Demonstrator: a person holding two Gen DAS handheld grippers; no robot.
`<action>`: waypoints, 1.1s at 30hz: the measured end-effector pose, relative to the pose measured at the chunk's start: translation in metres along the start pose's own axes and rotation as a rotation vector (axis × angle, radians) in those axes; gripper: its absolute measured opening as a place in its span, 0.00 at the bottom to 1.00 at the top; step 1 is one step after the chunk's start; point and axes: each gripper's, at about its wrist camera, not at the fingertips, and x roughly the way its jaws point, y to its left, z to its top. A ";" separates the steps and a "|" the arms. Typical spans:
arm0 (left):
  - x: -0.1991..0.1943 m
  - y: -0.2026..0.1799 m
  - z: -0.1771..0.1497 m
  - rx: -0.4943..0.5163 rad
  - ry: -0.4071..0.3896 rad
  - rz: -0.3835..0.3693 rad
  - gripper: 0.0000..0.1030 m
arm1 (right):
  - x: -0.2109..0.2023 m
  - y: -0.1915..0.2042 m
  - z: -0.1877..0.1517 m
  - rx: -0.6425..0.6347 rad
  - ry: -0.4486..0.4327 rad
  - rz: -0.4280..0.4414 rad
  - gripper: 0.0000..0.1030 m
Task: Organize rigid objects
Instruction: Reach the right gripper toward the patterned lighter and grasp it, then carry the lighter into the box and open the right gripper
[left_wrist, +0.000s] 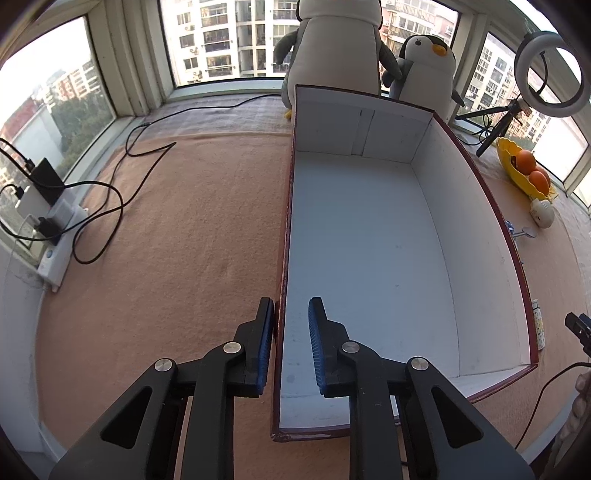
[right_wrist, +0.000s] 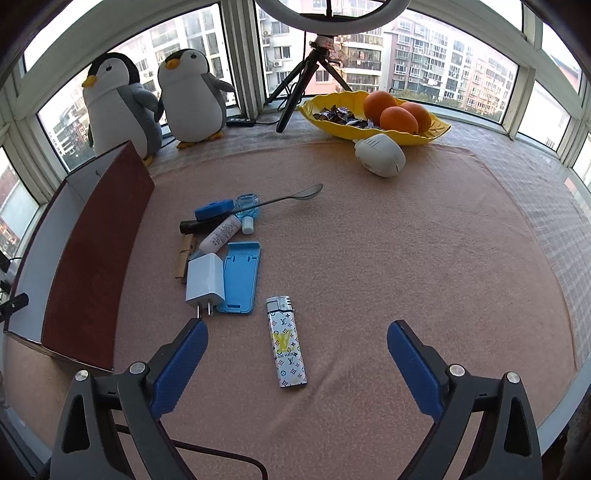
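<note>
The left claw (left_wrist: 291, 317) straddles the box (left_wrist: 369, 236) wall narrowly, right pad not touching. The right claw (right_wrist: 297, 341) gapes wide over the lighter (right_wrist: 286, 341).

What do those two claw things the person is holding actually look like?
Both look alike. The left claw and the right claw each have black angular plastic arms with triangular cut-outs, round silver pivot pins, and two flat fingers faced with ribbed blue pads. A dark cable trails beneath the right one.

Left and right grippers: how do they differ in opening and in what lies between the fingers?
The left gripper is nearly closed, its fingers straddling the box wall; the right gripper stands wide open. The right gripper frames a patterned lighter lying untouched on the cloth. Both have blue pads and point downward.
</note>
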 end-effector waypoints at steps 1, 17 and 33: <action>0.001 0.000 0.000 -0.002 0.002 0.000 0.17 | 0.004 0.000 -0.001 -0.001 0.012 -0.001 0.88; 0.006 0.003 -0.004 -0.031 0.024 0.001 0.17 | 0.058 0.018 0.002 -0.115 0.157 -0.044 0.62; 0.011 0.006 -0.004 -0.046 0.019 0.005 0.07 | 0.061 0.014 0.000 -0.104 0.175 -0.010 0.20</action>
